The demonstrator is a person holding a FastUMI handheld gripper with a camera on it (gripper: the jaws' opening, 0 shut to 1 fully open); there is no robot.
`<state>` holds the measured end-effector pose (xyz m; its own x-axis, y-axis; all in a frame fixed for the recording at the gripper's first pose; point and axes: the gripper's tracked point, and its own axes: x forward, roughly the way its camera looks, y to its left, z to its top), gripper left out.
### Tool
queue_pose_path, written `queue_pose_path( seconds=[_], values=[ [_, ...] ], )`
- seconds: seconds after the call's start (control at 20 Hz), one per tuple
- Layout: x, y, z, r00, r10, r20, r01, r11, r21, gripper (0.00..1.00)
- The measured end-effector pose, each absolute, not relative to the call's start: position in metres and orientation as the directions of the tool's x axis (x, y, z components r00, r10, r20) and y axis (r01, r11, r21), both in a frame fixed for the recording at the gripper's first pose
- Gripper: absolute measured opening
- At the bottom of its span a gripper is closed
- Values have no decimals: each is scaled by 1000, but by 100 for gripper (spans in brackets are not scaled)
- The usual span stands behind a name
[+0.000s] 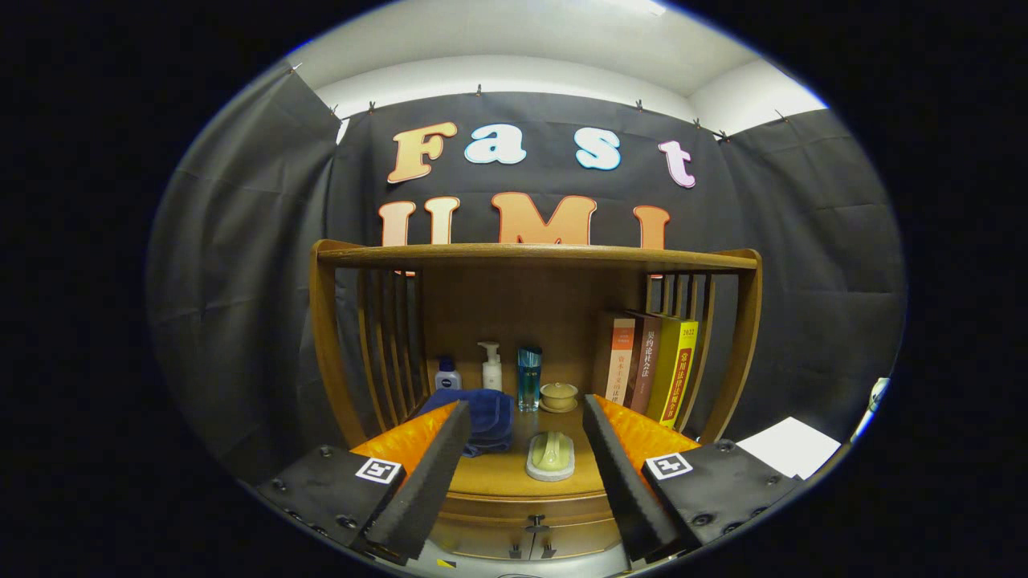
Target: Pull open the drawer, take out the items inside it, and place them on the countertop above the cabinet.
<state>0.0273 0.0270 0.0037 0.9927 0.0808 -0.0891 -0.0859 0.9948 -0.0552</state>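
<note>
My gripper (526, 413) is open, its two fingers spread wide with nothing between them, held in front of a wooden cabinet. The drawer (526, 534) sits shut under the countertop (498, 474), low between the fingers, with small dark handles (536, 526) on its front. On the countertop, between the fingers, lies a pale green scrubbing brush (551, 455). A folded dark blue cloth (480, 417) lies by the left finger. The drawer's contents are hidden.
At the back of the countertop stand a small blue bottle (447, 375), a white pump bottle (491, 367), a blue glass (528, 377) and a lidded cup (559, 396). Books (652, 368) lean at the right. A wooden shelf (530, 257) spans overhead. White paper (787, 445) lies far right.
</note>
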Motion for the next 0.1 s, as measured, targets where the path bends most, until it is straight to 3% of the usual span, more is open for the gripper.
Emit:
queue_pose_path(
  seconds=[0.1],
  values=[
    [27,28,1,992,85,-92,-90,994,-55,95]
  ],
)
